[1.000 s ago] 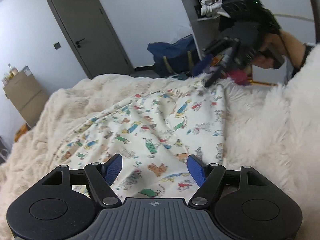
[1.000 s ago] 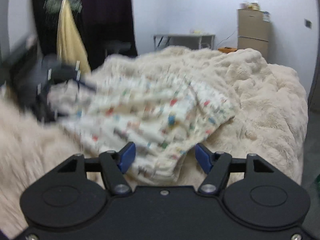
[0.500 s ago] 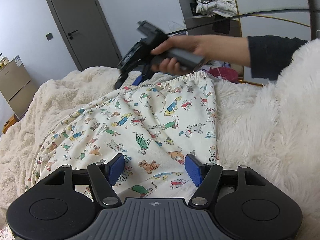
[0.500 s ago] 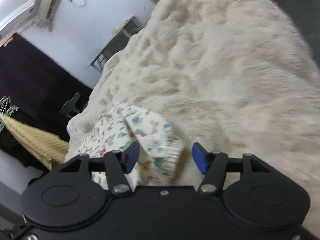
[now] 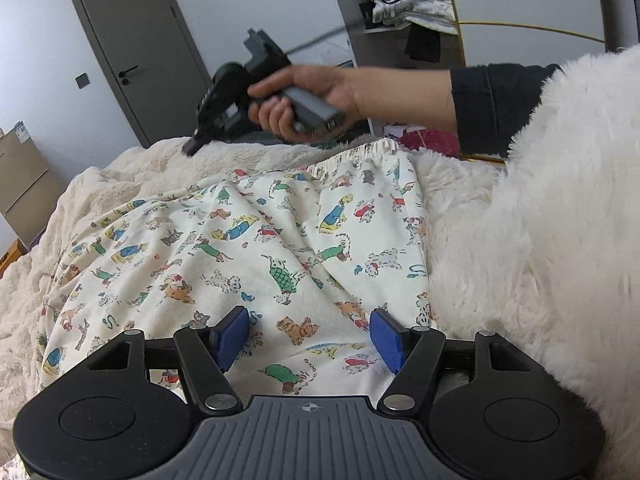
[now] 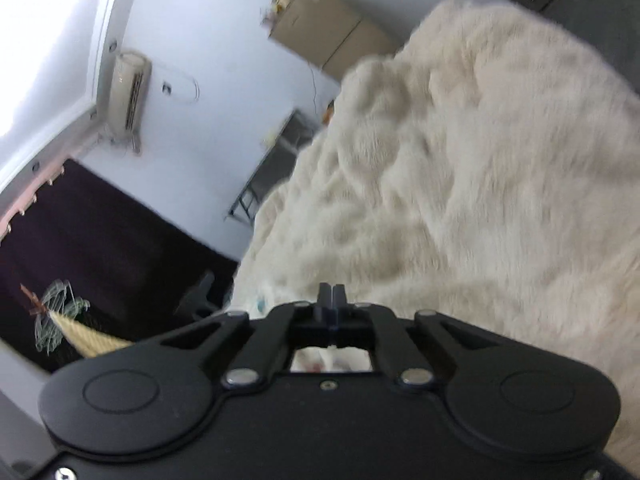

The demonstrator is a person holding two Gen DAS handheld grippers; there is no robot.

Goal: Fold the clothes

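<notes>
We hover our wide-open left gripper over the printed pants, right gripper pinched closed; judging the fold unstarted, we next grasp the waistband.

Lighting: even, soft indoor, no hard shadows. Left view sharp; fisheye bend at edges. Right view motion-blurred, ceiling blown out.

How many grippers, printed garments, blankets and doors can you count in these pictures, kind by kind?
Grippers: 2, left gripper and right gripper
Garment: 1
Blanket: 1
Door: 1
Total: 5
</notes>
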